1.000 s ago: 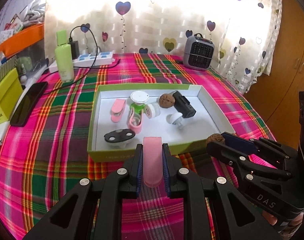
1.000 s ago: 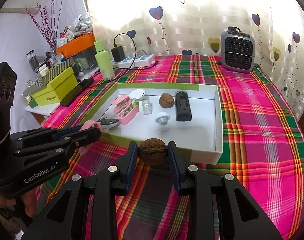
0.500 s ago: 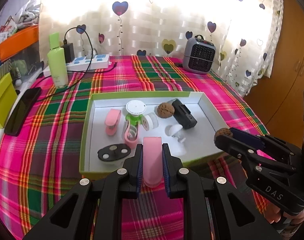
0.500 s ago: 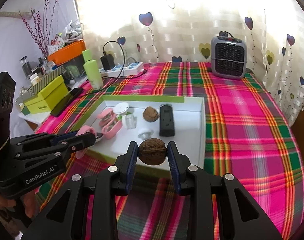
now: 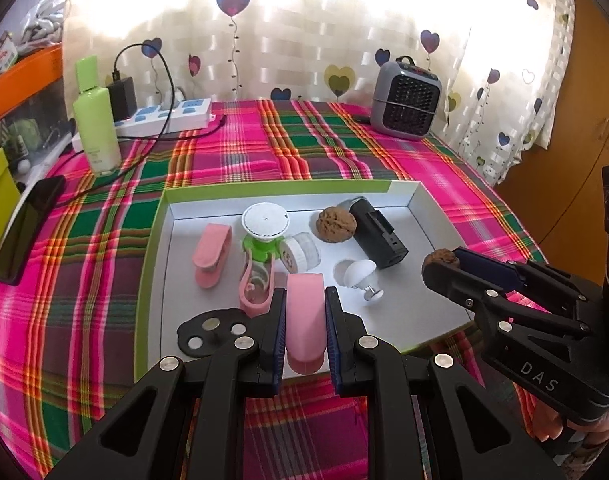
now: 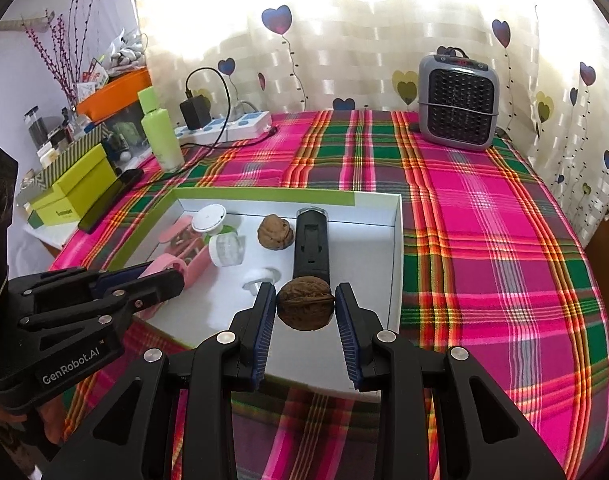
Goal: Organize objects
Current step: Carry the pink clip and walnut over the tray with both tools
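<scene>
- The left gripper (image 5: 304,312), its black side printed "GenRobot.AI", is clamped on a pink plastic clip (image 5: 304,320) above the near edge of the white, green-rimmed cardboard tray (image 5: 420,200).
- The right gripper (image 6: 305,306), marked "DAS", pinches a brown wrinkled walnut (image 6: 304,304) over the tray's near right corner.
- A second walnut (image 5: 336,225) lies inside, touching a black rectangular device (image 5: 378,236).

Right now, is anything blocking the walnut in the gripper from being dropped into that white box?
Nothing blocks it. The right gripper holds the walnut over the near part of the open box. Below lies bare white floor; the black device and white knob lie just beyond.
</scene>
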A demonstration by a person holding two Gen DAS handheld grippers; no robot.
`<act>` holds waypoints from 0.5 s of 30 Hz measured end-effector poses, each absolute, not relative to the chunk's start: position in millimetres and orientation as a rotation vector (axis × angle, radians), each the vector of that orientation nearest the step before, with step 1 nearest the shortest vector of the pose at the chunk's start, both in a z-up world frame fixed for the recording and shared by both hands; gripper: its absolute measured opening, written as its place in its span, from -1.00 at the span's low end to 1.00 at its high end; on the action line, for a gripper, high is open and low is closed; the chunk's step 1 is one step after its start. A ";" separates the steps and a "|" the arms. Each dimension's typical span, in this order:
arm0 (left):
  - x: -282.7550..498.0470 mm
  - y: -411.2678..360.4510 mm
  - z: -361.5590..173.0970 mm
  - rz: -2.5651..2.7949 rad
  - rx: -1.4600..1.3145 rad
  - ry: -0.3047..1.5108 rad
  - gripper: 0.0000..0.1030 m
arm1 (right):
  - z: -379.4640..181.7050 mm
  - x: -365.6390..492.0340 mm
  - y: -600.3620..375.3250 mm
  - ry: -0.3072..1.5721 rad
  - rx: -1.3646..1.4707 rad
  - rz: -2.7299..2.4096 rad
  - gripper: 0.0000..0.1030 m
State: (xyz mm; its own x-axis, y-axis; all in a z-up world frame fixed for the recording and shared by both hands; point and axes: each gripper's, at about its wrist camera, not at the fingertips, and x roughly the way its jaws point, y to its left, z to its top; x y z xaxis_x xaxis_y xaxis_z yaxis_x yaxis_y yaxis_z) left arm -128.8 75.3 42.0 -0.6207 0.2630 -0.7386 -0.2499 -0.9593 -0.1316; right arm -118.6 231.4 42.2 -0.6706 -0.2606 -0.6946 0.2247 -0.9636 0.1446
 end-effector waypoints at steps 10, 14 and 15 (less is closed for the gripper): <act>-142.6 80.3 30.4 2.583 -1.234 -0.021 -0.69 | 32.7 -131.0 229.3 -0.037 1.181 -2.632 -0.38; -147.5 82.7 25.4 2.576 -1.255 -0.012 -0.69 | 28.2 -133.5 228.0 -0.036 1.203 -2.617 -0.38; -148.2 82.8 24.5 2.575 -1.258 -0.016 -0.69 | 27.4 -134.0 227.7 -0.035 1.205 -2.616 -0.38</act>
